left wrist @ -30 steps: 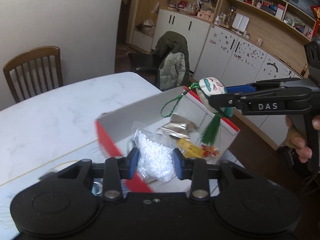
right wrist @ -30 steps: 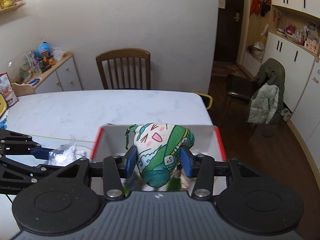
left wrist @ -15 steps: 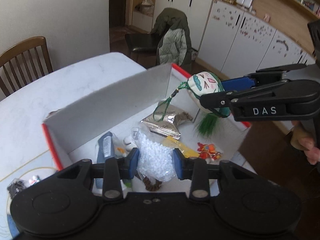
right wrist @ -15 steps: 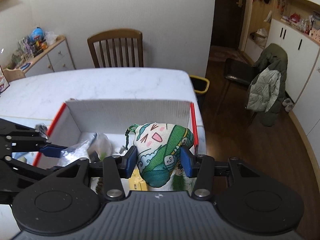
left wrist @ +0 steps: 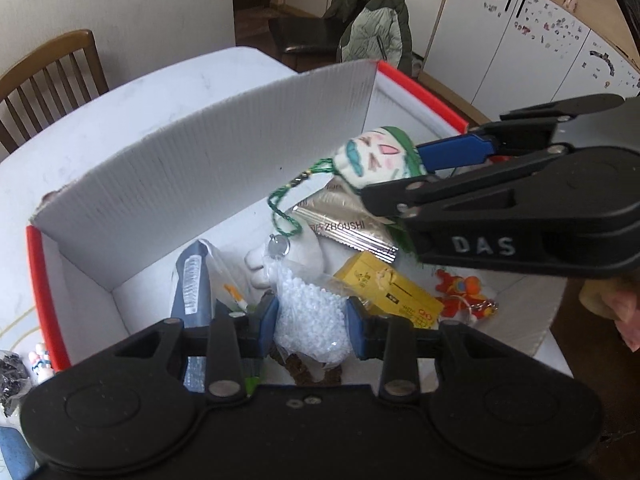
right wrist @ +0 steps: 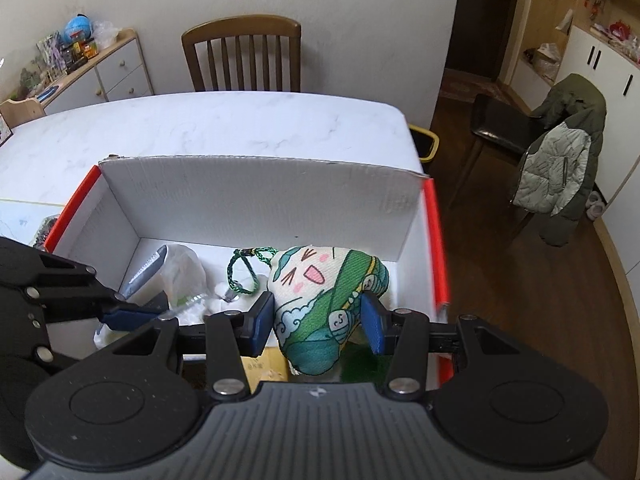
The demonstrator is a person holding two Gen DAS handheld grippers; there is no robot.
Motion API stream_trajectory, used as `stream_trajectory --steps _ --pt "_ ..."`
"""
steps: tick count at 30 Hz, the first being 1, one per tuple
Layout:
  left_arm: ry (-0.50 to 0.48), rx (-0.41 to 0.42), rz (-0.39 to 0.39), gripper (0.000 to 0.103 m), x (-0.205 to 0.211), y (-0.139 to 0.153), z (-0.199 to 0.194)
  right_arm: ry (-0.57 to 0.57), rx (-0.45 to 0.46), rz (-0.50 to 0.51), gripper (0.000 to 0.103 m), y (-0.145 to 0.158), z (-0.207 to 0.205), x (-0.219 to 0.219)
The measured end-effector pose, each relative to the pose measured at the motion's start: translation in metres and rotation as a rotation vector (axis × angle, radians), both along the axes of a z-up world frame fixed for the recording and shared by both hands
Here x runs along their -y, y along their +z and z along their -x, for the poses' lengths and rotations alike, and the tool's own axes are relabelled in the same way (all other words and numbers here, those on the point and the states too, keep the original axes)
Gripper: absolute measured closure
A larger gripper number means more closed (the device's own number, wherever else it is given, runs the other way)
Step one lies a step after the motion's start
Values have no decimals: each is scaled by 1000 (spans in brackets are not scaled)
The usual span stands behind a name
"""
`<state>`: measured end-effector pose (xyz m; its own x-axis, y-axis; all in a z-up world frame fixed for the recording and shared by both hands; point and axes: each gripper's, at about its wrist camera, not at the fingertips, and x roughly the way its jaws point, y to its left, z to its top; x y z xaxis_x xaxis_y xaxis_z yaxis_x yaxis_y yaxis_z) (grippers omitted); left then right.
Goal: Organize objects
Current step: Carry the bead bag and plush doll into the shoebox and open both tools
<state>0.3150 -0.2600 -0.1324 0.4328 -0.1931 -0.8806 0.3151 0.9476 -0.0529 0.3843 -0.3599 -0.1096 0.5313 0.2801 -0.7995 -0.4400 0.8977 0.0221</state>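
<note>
Holding the bead bag (left wrist: 310, 316) in your left gripper (left wrist: 312, 322) and the sachet (right wrist: 324, 300) in your right gripper (right wrist: 318, 322), both over the box (right wrist: 260, 196), lower each onto clear floor before you let go.
</note>
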Motion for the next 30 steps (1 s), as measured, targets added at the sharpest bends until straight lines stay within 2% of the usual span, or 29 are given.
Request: stream_trajectory --steps 10,17,24,27,30 --pt "18 -106 -6 67 -2 -15 -14 -1 -50 4 55 -16 -4 -6" --pt "11 -165 -31 65 0 -21 -18 -1 -58 -12 54 -15 -5 -4" --pt "-10 -191 -73 64 4 -25 -16 -12 -75 -45 51 -9 0 4" --pt "-18 -192 -76 61 5 -24 -14 -7 -78 -67 46 -3 5 9" --pt "-15 -183 -68 54 3 -22 -11 -6 -66 -81 45 7 11 14"
